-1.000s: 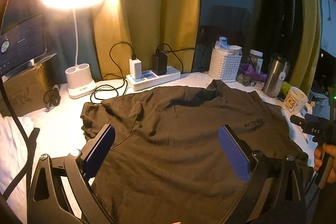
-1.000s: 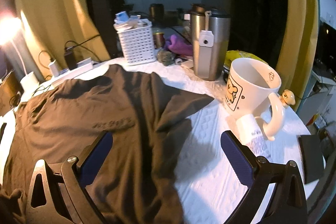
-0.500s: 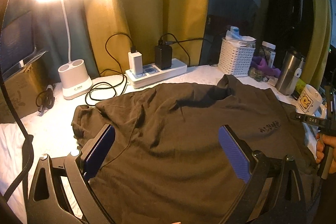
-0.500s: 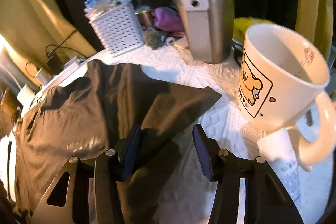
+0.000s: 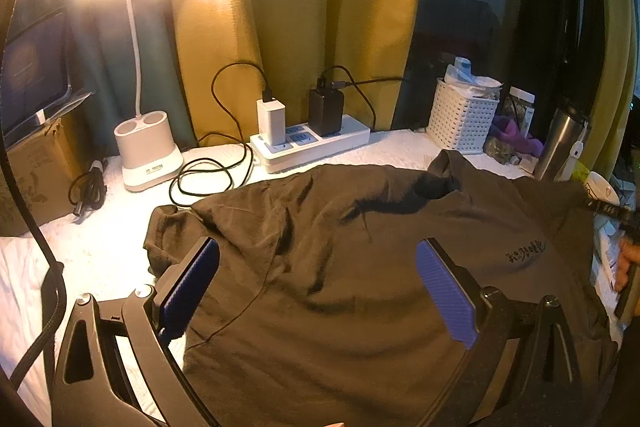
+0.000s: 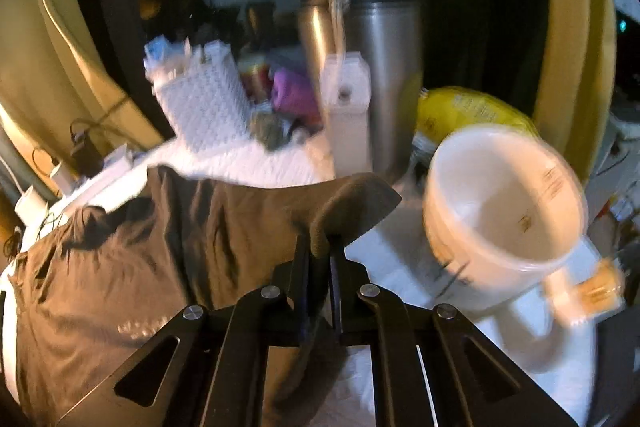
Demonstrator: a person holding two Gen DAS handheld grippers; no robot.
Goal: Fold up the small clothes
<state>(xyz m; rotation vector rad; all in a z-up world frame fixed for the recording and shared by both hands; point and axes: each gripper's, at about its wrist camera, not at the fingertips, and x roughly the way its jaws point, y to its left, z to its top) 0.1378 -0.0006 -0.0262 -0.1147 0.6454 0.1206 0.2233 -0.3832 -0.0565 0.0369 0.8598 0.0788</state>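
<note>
Since our right gripper (image 6: 319, 259) has its fingers pinched on the sleeve tip of the dark T-shirt (image 5: 360, 267) spread on the tabletop (image 5: 100, 255), we should carry it inward, low and clear of the white mug (image 6: 504, 203) just beside. Our left gripper (image 5: 318, 283) hovers over the shirt's left side, fingers wide, ready to pin the cloth.

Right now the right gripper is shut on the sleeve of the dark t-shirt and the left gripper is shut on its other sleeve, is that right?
Not quite. The left gripper is open, its jaws spread wide above the dark t-shirt and holding nothing, as the left wrist view shows. The right gripper is indeed shut on the sleeve.
</note>
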